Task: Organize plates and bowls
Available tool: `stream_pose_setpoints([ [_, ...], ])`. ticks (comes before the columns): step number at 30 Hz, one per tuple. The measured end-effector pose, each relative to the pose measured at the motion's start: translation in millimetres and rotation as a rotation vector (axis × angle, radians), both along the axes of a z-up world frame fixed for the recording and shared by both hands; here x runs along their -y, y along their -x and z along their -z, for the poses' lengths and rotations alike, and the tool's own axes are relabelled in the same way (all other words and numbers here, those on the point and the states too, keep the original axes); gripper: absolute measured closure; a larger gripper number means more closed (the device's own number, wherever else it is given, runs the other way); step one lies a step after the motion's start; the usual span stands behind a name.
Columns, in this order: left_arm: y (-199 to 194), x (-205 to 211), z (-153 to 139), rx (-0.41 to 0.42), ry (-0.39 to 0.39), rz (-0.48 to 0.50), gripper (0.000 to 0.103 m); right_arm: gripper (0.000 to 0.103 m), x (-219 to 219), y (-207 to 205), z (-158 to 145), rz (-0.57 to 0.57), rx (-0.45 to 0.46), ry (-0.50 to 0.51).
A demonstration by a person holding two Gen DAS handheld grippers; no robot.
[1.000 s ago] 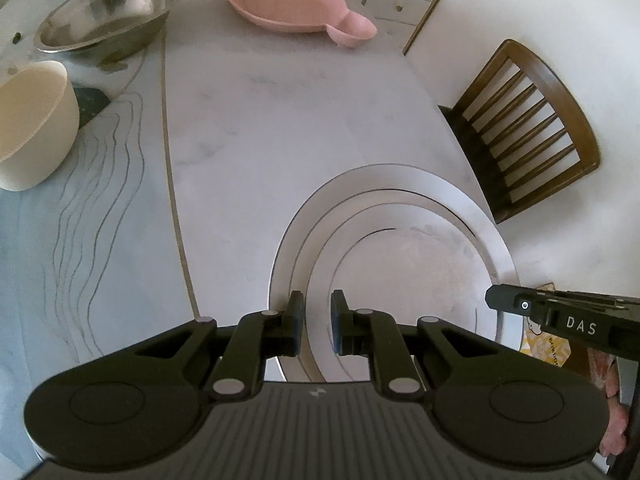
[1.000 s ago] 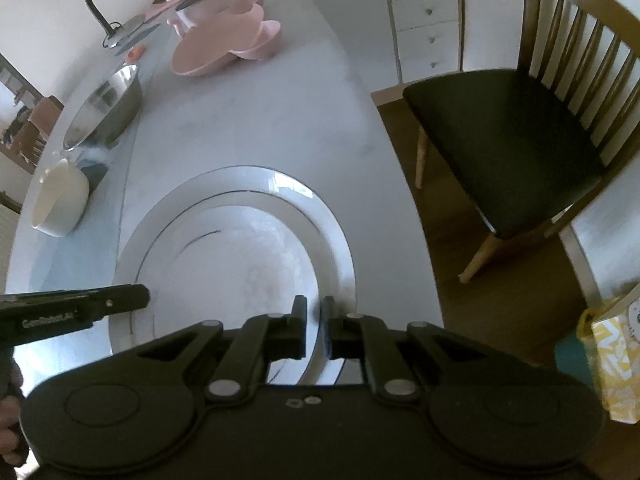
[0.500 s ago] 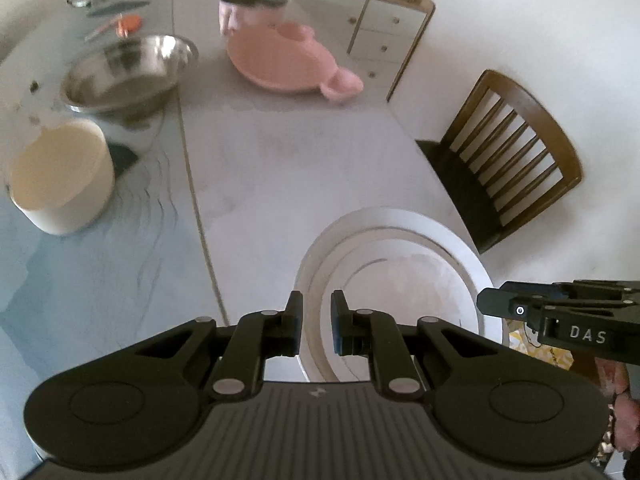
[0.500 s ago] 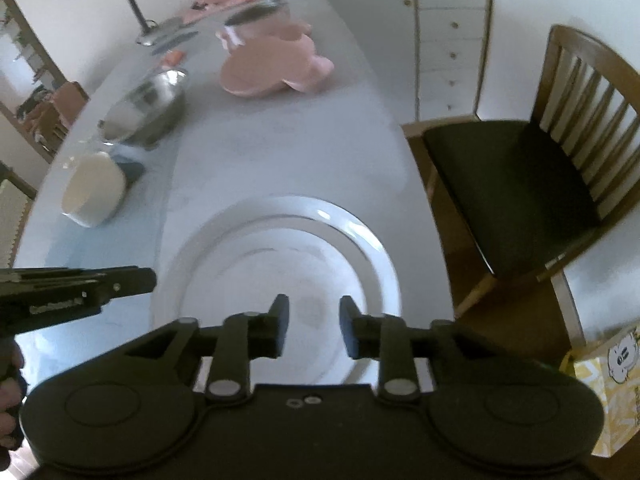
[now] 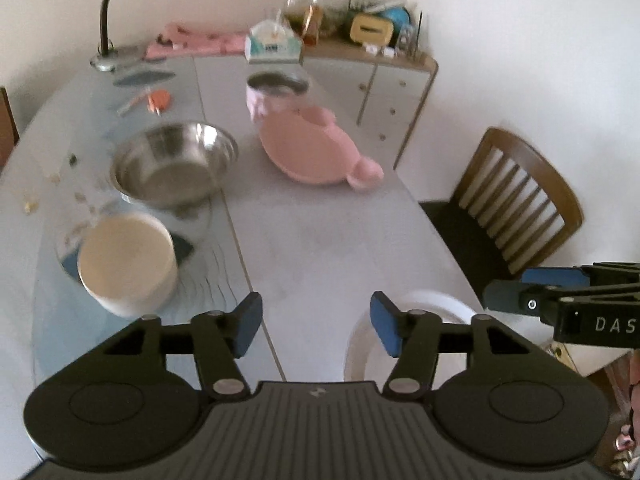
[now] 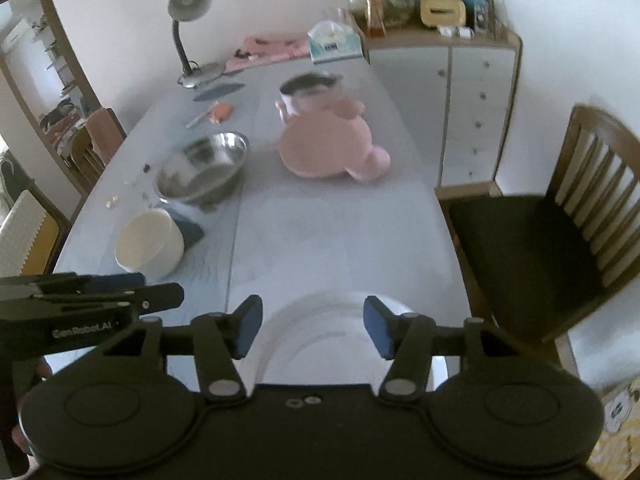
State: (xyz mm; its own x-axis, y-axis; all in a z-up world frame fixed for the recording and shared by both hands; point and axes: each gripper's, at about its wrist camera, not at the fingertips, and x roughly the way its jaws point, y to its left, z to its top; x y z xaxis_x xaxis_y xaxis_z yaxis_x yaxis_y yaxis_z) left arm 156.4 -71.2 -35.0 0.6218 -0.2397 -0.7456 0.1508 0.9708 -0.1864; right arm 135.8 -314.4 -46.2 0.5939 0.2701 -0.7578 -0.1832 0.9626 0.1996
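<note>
A white plate [image 5: 436, 304] [image 6: 332, 320] lies on the near end of the table, partly hidden behind both grippers. My left gripper [image 5: 316, 324] hovers above the table beside the plate, its jaws opening with nothing between them. My right gripper [image 6: 312, 326] hovers over the plate, its jaws also opening and empty. Farther off stand a cream bowl [image 5: 128, 264] [image 6: 150, 240], a steel bowl [image 5: 174, 162] [image 6: 202, 168], a pink mouse-shaped plate [image 5: 316, 150] [image 6: 328, 148] and a pink cup [image 5: 276, 94] [image 6: 308, 92].
A wooden chair [image 5: 508, 208] [image 6: 560, 220] stands at the table's right side, with a white drawer cabinet [image 6: 448, 92] behind it. A desk lamp [image 6: 184, 32], a tissue pack [image 5: 274, 44] and small items sit at the table's far end. A dark coaster [image 6: 192, 230] lies by the cream bowl.
Both grippers have let go of the white plate's rim, opened wide and risen away from it. The views have tilted up, so the far end of the table shows.
</note>
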Motion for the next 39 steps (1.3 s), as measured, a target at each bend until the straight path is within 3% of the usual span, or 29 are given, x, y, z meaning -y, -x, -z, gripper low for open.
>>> stream_pose_setpoints([
  [5,-26.2,-2.3,-13.3,0.019,-0.009,-0.01,0.029,0.03,-7.3,-23.6,-13.1,0.013,0.021,0.016],
  [8,-46.3,1.3,-16.4,0.03,-0.028,-0.019,0.027,0.02,-6.9,-42.2,-15.4,0.02,0.032,0.023],
  [14,-91.5,9.2,-12.5,0.023,-0.055,-0.045,0.025,0.009,-3.0,-87.2,-8.4,0.037,0.024,0.032],
  [20,-135.6,3.2,-5.6,0.012,-0.058,-0.134,0.025,0.009,-4.0,-143.9,15.9,0.079,-0.031,0.024],
  [30,-182.8,5.1,14.1,-0.027,-0.063,-0.194,0.025,0.012,-9.4,-223.6,71.6,0.17,-0.156,0.015],
  [33,-188.5,6.3,19.3,-0.034,-0.074,-0.2,0.025,0.016,-1.3,-243.4,87.4,0.242,-0.177,0.027],
  [39,-204.4,9.9,28.6,-0.058,-0.083,-0.212,0.025,0.037,19.7,-272.5,118.0,0.316,-0.251,0.017],
])
